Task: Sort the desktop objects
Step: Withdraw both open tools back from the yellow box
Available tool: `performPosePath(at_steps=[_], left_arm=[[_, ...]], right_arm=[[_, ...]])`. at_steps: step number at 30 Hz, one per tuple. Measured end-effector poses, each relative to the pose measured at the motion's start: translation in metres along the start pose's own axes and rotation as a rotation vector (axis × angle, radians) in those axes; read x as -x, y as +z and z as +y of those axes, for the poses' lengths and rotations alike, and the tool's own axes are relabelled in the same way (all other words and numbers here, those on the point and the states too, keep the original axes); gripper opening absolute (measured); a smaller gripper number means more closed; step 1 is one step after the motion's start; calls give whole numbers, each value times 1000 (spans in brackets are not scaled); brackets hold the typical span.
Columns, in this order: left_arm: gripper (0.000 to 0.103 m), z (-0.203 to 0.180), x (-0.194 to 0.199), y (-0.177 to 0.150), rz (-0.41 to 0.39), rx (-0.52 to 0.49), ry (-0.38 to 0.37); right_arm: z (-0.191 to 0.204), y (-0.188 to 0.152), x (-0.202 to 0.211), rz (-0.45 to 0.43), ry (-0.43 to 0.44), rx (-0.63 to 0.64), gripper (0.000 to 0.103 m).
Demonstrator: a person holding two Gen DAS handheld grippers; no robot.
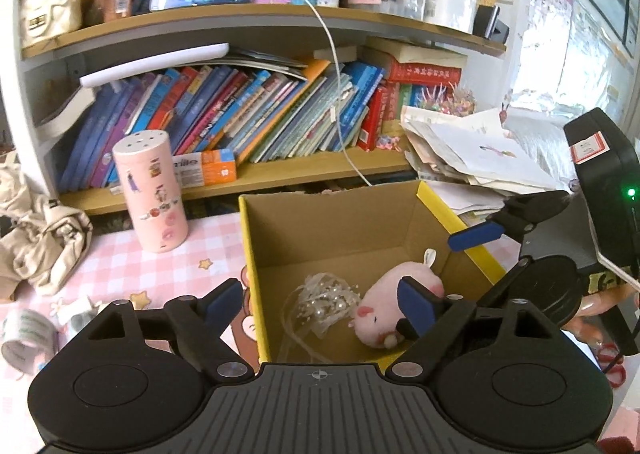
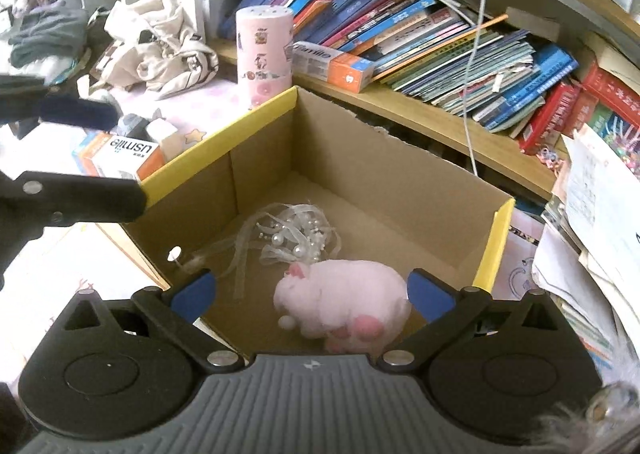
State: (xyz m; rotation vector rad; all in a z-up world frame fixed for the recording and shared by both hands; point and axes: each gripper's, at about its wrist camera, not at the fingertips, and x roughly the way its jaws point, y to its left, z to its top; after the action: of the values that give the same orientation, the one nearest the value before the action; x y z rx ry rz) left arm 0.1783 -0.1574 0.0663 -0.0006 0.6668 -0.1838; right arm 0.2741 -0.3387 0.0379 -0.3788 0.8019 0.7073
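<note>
Pink plush and pearl ribbon lie in the yellow-rimmed box.

Left wrist view: left gripper (image 1: 322, 304) gapes empty at lower centre over the cardboard box (image 1: 256, 254); pink plush (image 1: 390, 304) lies beside the pearl ribbon (image 1: 326, 304). Right wrist view: right gripper (image 2: 312, 292) is spread wide, empty, above the plush (image 2: 340, 298) at lower centre; the ribbon (image 2: 292, 238) touches it.

Brown cardboard box (image 2: 400, 181) with yellow rim; pink plush pig (image 2: 344, 298); white pearl ribbon (image 2: 292, 238); pink-and-white checked worktop (image 1: 120, 274); blue-padded black claws.
</note>
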Motion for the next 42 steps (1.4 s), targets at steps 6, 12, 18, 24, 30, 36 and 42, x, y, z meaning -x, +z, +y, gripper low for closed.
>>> performPosePath(at_steps=[6,12,18,24,30,36,42], left_arm=[[88,-2,15,-9,-8,8,13],[88,-5,26,-17,-21,12,39],[88,-4,32,-28,-31,31,38],[88,3,37,-37,-38,49,22],[88,18,47,-55,-25,49,3],[88,38,54,-71,37,25,-17],[88,59,65,-80,57,11,-37]], right_arm=[[5,-8,14,-52,-26,-49,103],[13,-18,27,-111,-64,-88,103],[28,-30,39,-175,-124,-115,103],[43,-44,48,-207,-180,-180,103],[68,-59,48,-182,-224,-277,103],[100,-68,35,-89,-216,-375,103],[128,-64,27,-48,-219,-416,103]])
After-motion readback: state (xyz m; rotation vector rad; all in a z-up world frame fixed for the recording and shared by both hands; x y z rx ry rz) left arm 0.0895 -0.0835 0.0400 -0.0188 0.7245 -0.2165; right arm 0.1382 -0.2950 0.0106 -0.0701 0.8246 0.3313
